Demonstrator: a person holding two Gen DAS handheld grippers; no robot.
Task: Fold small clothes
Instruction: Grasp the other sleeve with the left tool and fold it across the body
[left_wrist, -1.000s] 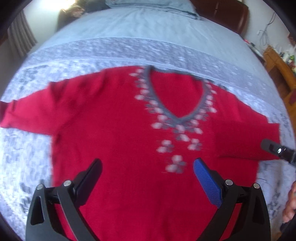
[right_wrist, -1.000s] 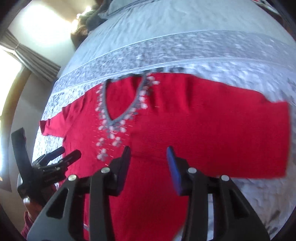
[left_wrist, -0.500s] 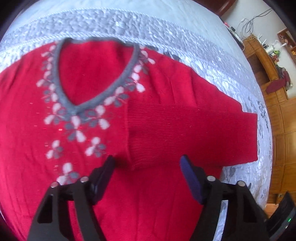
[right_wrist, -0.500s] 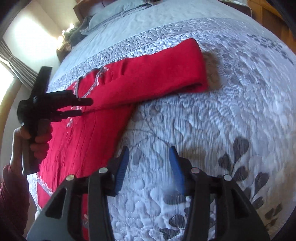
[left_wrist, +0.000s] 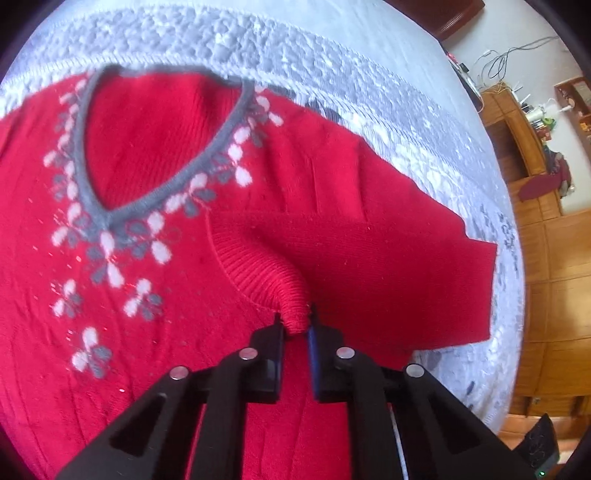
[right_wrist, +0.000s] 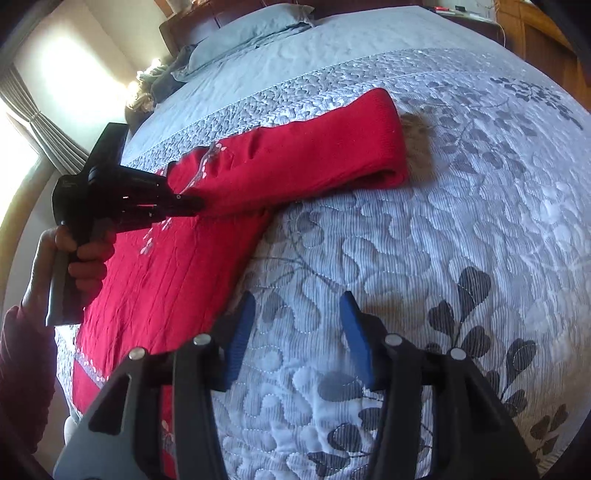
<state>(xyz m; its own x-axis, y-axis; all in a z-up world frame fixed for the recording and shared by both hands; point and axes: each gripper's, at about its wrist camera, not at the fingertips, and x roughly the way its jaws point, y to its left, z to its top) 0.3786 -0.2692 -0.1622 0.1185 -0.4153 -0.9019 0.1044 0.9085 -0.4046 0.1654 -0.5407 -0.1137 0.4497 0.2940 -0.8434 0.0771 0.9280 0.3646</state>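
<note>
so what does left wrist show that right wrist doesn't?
Left wrist only: the grey V-neck collar, and the left gripper closing, its jaws pinching the ribbed cuff of the folded-in sleeve. Right wrist only: the pillows, the person's hand on the left gripper's handle, and the right gripper, opening over bare quilt. Both: the red sweater on the bed.

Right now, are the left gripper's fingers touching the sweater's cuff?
Touching. The left wrist view shows the left gripper closing, its fingers pinching the ribbed cuff of the red sweater between them.
</note>
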